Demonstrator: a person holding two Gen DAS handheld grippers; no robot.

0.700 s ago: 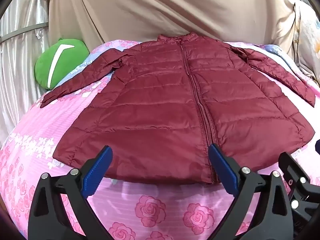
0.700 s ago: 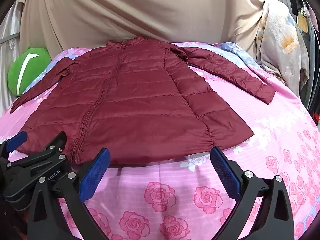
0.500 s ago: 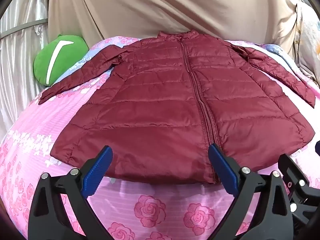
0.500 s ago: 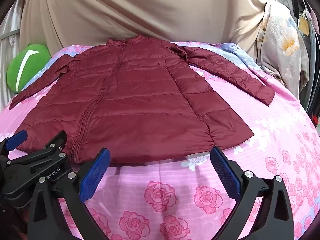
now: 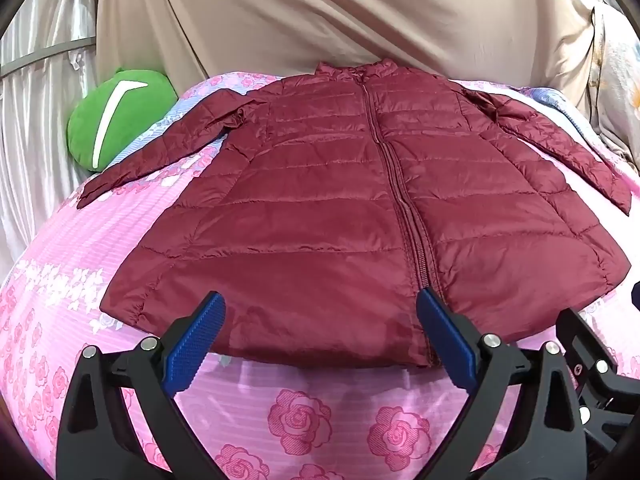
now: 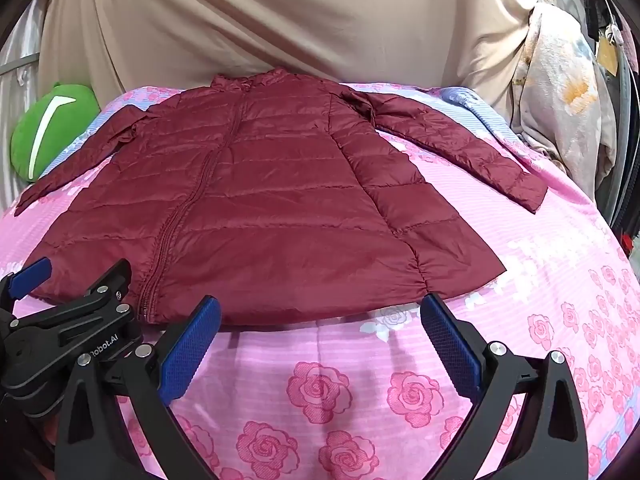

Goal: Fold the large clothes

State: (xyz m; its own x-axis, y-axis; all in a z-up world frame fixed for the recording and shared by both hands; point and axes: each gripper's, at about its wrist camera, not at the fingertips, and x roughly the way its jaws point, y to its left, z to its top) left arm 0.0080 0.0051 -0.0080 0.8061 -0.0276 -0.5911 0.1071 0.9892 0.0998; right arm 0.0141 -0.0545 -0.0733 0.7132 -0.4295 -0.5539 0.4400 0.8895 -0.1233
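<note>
Cut off and covered around the jacket

The jacket [image 5: 320,216] hides the bed [image 5: 304,412] beneath it; beside its hem, the right tongs [image 5: 596,364] are cropped by the left view's edge.

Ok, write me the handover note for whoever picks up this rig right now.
Left claw: open, empty, at the near hem left of the zipper.
Right claw: open, empty, over the bedsheet just short of the hem's right part.
Maroon puffer jacket: flat on the bed, front up, zipped, both sleeves spread outward, collar at the far end. A green cushion sits beyond the left sleeve.
Done: jacket laid out.
Left: every fold; no fold shows yet.
</note>
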